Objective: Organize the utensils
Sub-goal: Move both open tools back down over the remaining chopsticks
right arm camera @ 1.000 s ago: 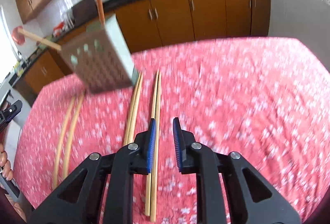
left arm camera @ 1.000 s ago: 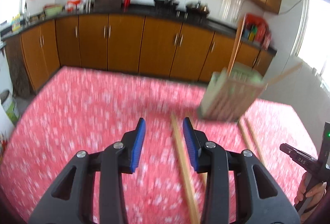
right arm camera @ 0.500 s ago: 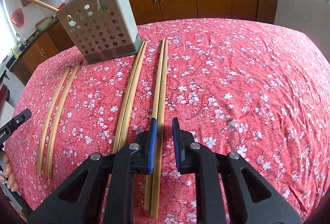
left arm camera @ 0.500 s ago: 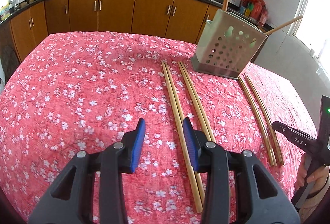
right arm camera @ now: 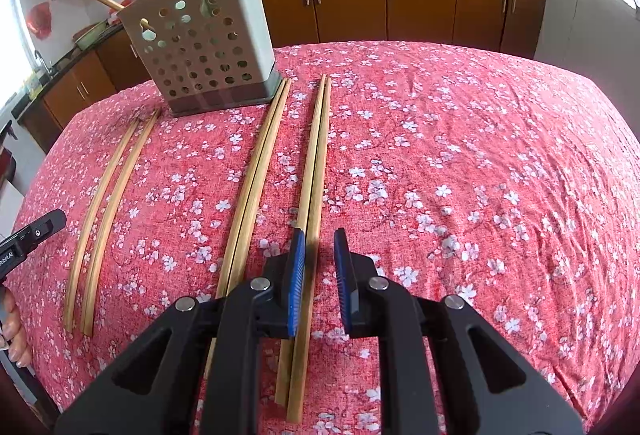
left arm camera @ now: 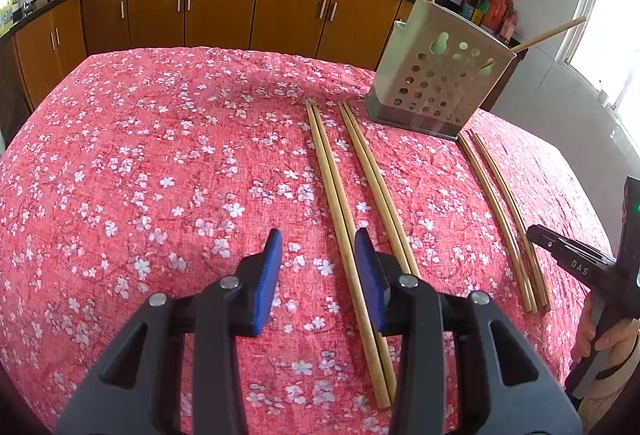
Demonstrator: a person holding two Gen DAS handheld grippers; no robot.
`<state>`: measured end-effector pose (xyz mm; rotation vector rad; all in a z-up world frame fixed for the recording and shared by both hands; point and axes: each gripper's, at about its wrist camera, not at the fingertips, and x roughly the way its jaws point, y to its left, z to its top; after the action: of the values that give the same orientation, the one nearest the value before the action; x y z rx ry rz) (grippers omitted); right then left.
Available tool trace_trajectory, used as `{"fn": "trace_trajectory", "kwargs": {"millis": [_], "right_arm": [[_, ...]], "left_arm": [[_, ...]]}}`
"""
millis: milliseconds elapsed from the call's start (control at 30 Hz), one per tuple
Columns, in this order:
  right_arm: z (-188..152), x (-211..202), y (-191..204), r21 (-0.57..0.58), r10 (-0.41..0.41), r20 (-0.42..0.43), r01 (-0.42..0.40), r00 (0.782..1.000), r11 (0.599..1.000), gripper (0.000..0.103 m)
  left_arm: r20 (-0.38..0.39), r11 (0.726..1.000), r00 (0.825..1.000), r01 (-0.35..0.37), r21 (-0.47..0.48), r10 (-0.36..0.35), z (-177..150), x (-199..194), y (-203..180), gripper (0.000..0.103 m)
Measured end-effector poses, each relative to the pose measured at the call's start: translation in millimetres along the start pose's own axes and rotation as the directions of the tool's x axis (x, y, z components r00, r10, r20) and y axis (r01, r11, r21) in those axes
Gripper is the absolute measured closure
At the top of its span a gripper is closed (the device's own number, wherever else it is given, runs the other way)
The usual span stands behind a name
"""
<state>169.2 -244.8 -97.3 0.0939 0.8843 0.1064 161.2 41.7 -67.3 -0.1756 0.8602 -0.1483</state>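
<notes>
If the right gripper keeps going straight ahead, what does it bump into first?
Probably the pair of chopsticks lying on the red flowered tablecloth. They run right under the right gripper, between its open jaws, pointing the same way. How high it floats above them is hard to tell.

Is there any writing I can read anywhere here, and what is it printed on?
"DAS": white letters on the black right gripper body, seen from the left wrist camera.
"RobotAI", roughly, partly cut off: on the black left gripper at the frame edge.
Labels on the colourful packets on the counter: too small to read.
</notes>
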Motion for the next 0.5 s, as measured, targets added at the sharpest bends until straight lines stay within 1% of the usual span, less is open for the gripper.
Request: {"fn": "trace_trajectory", "kwargs": {"millis": [233,300,333,433,467,500], "right_arm": [[-3.4,-4.3,0.3,-0.001,0.019,-0.006,-0.019,1.000,1.000,0.087],[-1.9,-2.0,0.5,-0.010,-0.017,-0.002,0.017,1.000,1.000,0.087],[-1.5,1.9,0.4,-0.011,-0.024,-0.020,0.023,1.000,1.000,0.088],[0.6,6.0,3.4,-0.037,-0.045,-0.006,0.045,0.999,0.998,0.088],[1.1,7.0,3.2,-0.038,-0.051,-0.003,0.051,0.999,0.998,0.089],[1.8,7.5,2.0,-0.036,-0.058,0.000,0.058,0.998,0.998,0.095]], "left_arm": [[-0.006,1.000,1.000,0.002,-0.004,-0.002,-2.2,1.0,1.1,0.065],[-0.007,1.000,1.000,0.002,-0.007,-0.002,-2.1,1.3,1.3,0.065],[-0.009,1.000,1.000,0.003,-0.008,-0.003,-1.9,1.5,1.6,0.065],[-0.010,1.000,1.000,0.007,-0.011,-0.007,-1.0,1.1,3.1,0.065],[-0.010,1.000,1.000,0.009,-0.013,-0.009,-0.7,0.8,3.8,0.065],[-0.012,1.000,1.000,0.012,-0.014,-0.012,-0.6,0.6,4.2,0.065]]}}
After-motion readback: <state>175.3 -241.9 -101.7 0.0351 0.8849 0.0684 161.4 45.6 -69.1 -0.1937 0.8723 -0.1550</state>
